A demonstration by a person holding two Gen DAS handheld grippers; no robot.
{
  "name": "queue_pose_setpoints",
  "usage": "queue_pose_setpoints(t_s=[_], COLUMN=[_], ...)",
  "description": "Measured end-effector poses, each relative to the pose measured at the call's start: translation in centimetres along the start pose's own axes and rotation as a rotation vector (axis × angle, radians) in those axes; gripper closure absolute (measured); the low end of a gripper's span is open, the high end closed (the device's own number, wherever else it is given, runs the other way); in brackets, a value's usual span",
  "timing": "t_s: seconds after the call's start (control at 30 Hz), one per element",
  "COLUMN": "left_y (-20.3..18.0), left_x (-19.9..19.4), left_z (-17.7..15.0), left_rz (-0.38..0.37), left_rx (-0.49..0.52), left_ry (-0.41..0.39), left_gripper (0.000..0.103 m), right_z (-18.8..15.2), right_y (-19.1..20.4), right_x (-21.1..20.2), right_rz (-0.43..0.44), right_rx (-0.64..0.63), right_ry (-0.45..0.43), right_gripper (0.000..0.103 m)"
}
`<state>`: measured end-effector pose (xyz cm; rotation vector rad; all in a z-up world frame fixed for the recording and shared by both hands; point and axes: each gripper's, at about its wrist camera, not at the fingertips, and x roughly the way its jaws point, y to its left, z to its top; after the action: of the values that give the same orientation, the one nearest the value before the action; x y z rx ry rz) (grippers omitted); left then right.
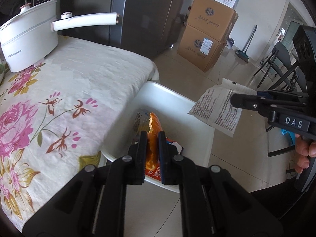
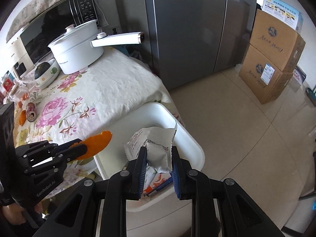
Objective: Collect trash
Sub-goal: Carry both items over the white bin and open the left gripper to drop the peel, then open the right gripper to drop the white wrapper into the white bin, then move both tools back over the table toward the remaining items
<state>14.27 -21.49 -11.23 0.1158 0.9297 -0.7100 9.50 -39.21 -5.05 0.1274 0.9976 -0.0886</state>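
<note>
Orange peel, a curved strip of fruit skin, sits clenched in the left tongs, its long axis running forward along the fingers and out past their tips. Directly beneath and just ahead lies the white rectangular plastic bin, standing on the tiled floor against the edge of the desk covered in a floral cloth. The right tongs grasp a crumpled white printed snack wrapper, and from the right wrist view the wrapper hangs over the bin's open mouth. Both loads therefore lie above or at the rim of the bin, with printed packets already lying at its bottom. The peel appears closer to the desk-side wall, the wrapper nearer the far side, so the two tongs stand well apart and seem unlikely to collide. The likely coming move is a release from each, which calls only for staying inside the rim. On the desk behind stand a white long-handled electric pot and a red drink can lying on its side, possibly trash left to gather. Nothing blocks the bin's opening.
</note>
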Motion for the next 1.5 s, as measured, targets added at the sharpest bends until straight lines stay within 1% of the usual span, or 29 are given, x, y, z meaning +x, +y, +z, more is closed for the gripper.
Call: queue_pose_setpoints(t_s=[0.07,0.1,0.13,0.17,0.4,0.63,0.67,0.7,0.77,0.83,0.9,1.0,1.07,1.1,1.17,1.2,1.23,1.27,1.37,1.5], left_y=[-0.1,-0.1,0.0,0.2,2.5,3.4,3.6,3.6,3.7,3.9,4.2,4.6,4.9,5.0,5.4,5.6,5.9,6.3,7.5,9.2], left_x=[0.4,0.5,0.5,0.4,-0.1,-1.0,-1.0,-1.1,-1.1,-1.3,-1.3,-1.5,-1.4,-1.3,-1.3,-1.3,-1.5,-1.6,-2.2,-3.2], left_z=[0.0,0.0,0.0,0.0,-0.2,-0.2,-0.2,-0.2,-0.3,-0.4,-0.4,-0.4,-0.5,-0.5,-0.7,-0.8,-0.9,-1.0,-1.1,-1.3], left_rz=[-0.005,0.009,0.025,0.042,0.076,0.077,0.079,0.081,0.086,0.094,0.101,0.115,0.134,0.153,0.188,0.205,0.217,0.222,0.24,0.261], left_rx=[0.011,0.008,0.003,-0.006,-0.084,-0.114,-0.114,-0.113,-0.114,-0.119,-0.125,-0.135,-0.142,-0.146,-0.147,-0.149,-0.154,-0.163,-0.203,-0.255], left_ry=[0.002,0.005,0.001,-0.003,0.011,-0.001,0.0,0.001,0.005,0.006,0.009,0.014,0.028,0.037,0.041,0.042,0.039,0.04,0.039,0.041], left_gripper=[0.08,0.061,0.046,0.043,0.041,0.037,0.037,0.036,0.032,0.026,0.023,0.019,0.01,0.0,0.0,0.0,0.0,0.0,0.0,0.0], right_z=[-0.1,-0.1,-0.1,-0.1,0.1,0.2,0.2,0.3,0.4,0.3,0.3,0.3,0.4,0.4,0.5,0.6,0.7,0.8,1.0,1.3], right_y=[-0.3,-0.4,-0.6,-0.6,-0.3,0.1,0.0,-0.1,-0.2,-0.1,0.1,0.2,0.2,0.2,0.1,0.1,0.1,0.1,0.4,1.3], right_x=[0.1,0.1,0.1,0.1,0.3,0.5,0.5,0.5,0.7,0.8,0.8,0.8,0.9,0.9,0.8,0.8,0.9,1.0,1.1,1.6], right_rz=[-0.004,-0.005,-0.005,-0.005,0.001,0.006,0.007,0.004,0.014,0.005,0.006,0.007,0.008,0.008,-0.004,-0.011,-0.014,-0.018,-0.036,-0.044], right_rx=[0.004,0.005,0.006,0.007,0.0,0.004,0.01,0.02,0.035,0.033,0.028,0.028,0.031,0.036,0.051,0.058,0.062,0.064,0.06,0.042], right_ry=[0.006,0.009,0.011,0.012,0.02,0.024,0.025,0.026,0.04,0.037,0.041,0.043,0.044,0.043,0.037,0.03,0.031,0.031,0.022,0.031], right_gripper=[0.079,0.079,0.079,0.079,0.079,0.077,0.071,0.071,0.051,0.046,0.045,0.041,0.033,0.03,0.016,0.013,0.005,0.0,0.0,0.0])
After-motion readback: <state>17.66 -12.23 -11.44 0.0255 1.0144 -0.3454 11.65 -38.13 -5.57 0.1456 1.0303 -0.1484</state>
